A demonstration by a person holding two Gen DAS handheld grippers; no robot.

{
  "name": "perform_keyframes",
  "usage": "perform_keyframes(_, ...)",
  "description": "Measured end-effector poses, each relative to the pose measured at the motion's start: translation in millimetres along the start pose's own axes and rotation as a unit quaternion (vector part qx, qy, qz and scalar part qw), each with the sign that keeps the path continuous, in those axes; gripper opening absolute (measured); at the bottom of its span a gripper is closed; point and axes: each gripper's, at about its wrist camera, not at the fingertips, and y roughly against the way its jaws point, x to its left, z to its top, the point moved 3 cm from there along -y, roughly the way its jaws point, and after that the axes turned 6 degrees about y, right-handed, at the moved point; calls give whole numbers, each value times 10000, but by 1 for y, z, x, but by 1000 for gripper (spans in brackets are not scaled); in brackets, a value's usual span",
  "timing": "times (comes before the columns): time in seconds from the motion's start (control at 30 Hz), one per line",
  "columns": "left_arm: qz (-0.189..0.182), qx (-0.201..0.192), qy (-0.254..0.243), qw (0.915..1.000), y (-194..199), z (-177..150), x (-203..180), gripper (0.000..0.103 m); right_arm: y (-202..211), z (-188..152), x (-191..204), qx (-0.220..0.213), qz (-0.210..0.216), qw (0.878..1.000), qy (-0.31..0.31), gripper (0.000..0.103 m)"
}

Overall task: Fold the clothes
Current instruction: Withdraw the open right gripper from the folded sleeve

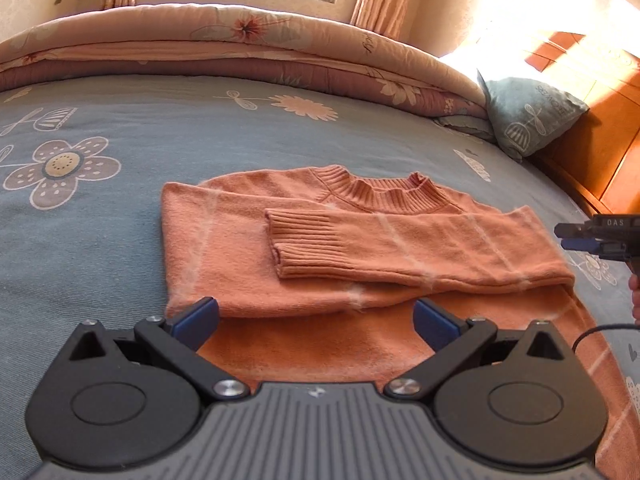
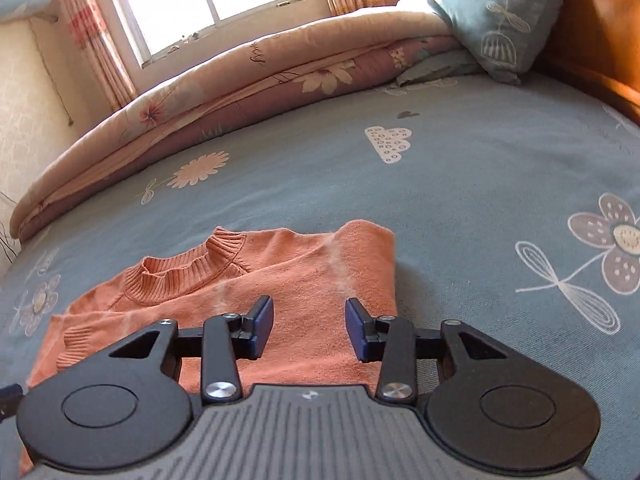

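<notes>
An orange knit sweater (image 1: 224, 240) with pale stripes and a ribbed collar (image 1: 384, 196) lies flat on the blue flowered bed sheet (image 1: 120, 264). One sleeve is folded across the chest, its ribbed cuff (image 1: 304, 244) near the middle. My left gripper (image 1: 316, 318) hovers open over the sweater's lower part, its jaws wide with nothing between them. My right gripper (image 2: 310, 326) stands over the sweater (image 2: 304, 272) near its shoulder edge, its blue pads (image 2: 262, 328) apart and holding nothing. The left wrist view also shows the right gripper (image 1: 576, 236) at the far right, beside the folded sleeve's bend.
A rolled floral quilt (image 1: 240, 52) lies along the far side of the bed under a window. A blue pillow (image 1: 524, 116) leans on the wooden headboard (image 1: 600, 152). A black cable (image 1: 600, 332) and part of a hand (image 1: 634, 296) show at the right edge.
</notes>
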Motion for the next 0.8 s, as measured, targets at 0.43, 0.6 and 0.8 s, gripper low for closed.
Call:
perform_keyframes(0.43, 179, 199, -365, 9990, -14, -11, -10, 102, -16, -21, -18, 178, -771, 9962, 368, 40)
perform_keyframes(0.6, 222, 187, -272, 9992, -12, -9, -4, 102, 14, -35, -13, -57, -1094, 9877, 1115, 40)
perform_keyframes(0.8, 205, 206, -241, 9993, -14, -10, -4, 102, 9, -63, -10, 292, -1351, 9700, 2001, 40)
